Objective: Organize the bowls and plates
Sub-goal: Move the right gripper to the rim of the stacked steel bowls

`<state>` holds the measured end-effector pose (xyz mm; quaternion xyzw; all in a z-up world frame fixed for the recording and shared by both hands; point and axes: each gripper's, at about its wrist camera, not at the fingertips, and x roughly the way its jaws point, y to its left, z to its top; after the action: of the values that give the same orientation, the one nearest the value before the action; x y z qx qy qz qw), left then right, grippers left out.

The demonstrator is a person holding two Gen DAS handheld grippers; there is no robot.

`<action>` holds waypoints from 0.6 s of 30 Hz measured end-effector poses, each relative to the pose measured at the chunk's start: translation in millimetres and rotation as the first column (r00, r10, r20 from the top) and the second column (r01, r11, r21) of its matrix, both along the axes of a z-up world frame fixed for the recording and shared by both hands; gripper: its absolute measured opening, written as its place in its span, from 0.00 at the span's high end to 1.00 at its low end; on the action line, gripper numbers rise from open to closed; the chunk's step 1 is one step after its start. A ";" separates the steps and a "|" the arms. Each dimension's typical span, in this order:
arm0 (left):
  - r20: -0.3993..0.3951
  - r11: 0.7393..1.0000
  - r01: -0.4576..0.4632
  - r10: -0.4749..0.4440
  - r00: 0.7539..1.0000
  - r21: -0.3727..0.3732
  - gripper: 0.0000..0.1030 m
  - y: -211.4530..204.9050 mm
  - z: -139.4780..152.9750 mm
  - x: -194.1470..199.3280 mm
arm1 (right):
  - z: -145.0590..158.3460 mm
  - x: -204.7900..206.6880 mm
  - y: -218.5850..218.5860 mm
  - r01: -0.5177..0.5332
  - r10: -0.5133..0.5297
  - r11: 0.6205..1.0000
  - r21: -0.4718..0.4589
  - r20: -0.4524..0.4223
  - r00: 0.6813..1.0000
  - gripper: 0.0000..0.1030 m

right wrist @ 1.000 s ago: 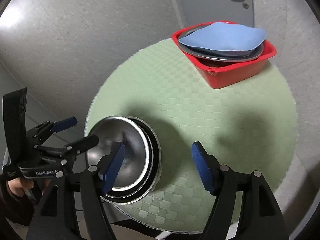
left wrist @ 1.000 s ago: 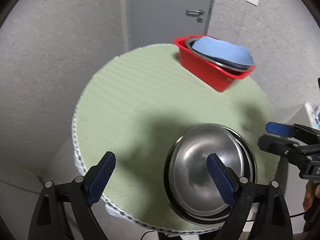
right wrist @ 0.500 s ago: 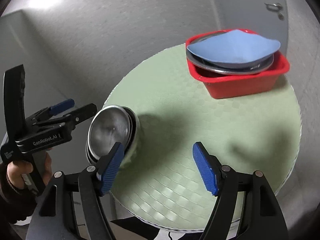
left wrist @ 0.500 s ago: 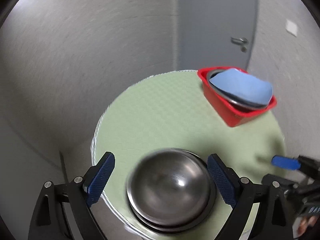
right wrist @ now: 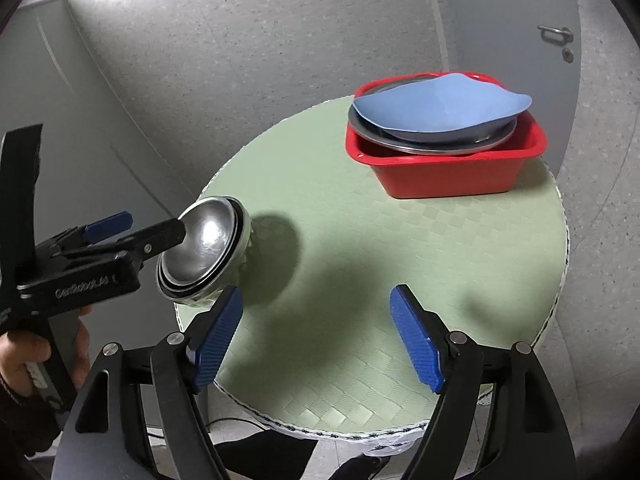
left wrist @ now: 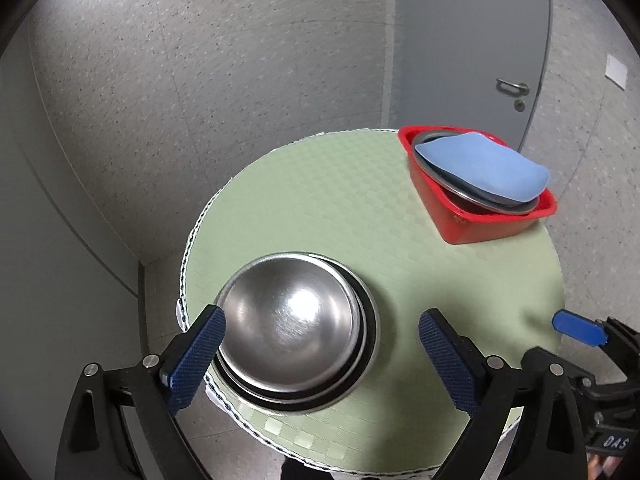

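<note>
A stack of nested steel bowls (left wrist: 296,328) stands at the near left edge of the round green table (left wrist: 352,208); it also shows in the right wrist view (right wrist: 204,252). My left gripper (left wrist: 320,356) is open, its blue pads on either side of the stack, apart from it. My right gripper (right wrist: 316,340) is open and empty above the table's near edge. A red tub (left wrist: 484,220) at the far right holds steel plates (right wrist: 432,140) with a blue plate (right wrist: 440,104) on top.
The table is small and round, with grey floor (left wrist: 160,80) all around it. A grey door (left wrist: 472,40) stands behind the tub. A grey cabinet (right wrist: 80,120) stands left of the table. The left gripper's body (right wrist: 80,264) is beside the bowls.
My left gripper has pulled back and swung left, so the bowl stack now sits between its pads. My right gripper has risen and backed off from the bowls.
</note>
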<state>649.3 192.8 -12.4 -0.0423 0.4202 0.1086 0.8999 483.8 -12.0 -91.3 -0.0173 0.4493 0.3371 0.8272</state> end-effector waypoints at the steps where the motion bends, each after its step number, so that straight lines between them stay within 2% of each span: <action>1: 0.004 1.000 -0.002 0.002 1.000 -0.003 0.06 1.4 0.0 -2.1 | 0.1 0.2 0.7 0.002 -0.002 1.000 -0.001 -0.001 1.000 0.24; 8: 0.021 0.997 -0.039 0.040 0.999 -0.060 0.05 44.6 -10.2 -11.6 | 0.5 1.3 19.3 0.021 -0.021 1.000 -0.008 0.005 1.000 0.21; 16: 0.061 0.986 -0.051 0.061 0.996 -0.160 0.05 105.6 -19.3 -32.8 | -7.8 -5.5 52.5 0.058 -0.058 0.998 -0.007 -0.035 0.998 0.20; 18: 0.066 0.986 -0.046 0.058 0.996 -0.160 0.03 116.7 -20.5 -37.5 | -10.4 -7.6 56.5 0.076 -0.076 0.997 0.008 -0.050 0.996 0.19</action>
<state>611.9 309.5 -32.9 -0.1283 0.3941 0.0968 0.9049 476.2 44.4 -101.7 0.0123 0.4683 0.3080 0.8281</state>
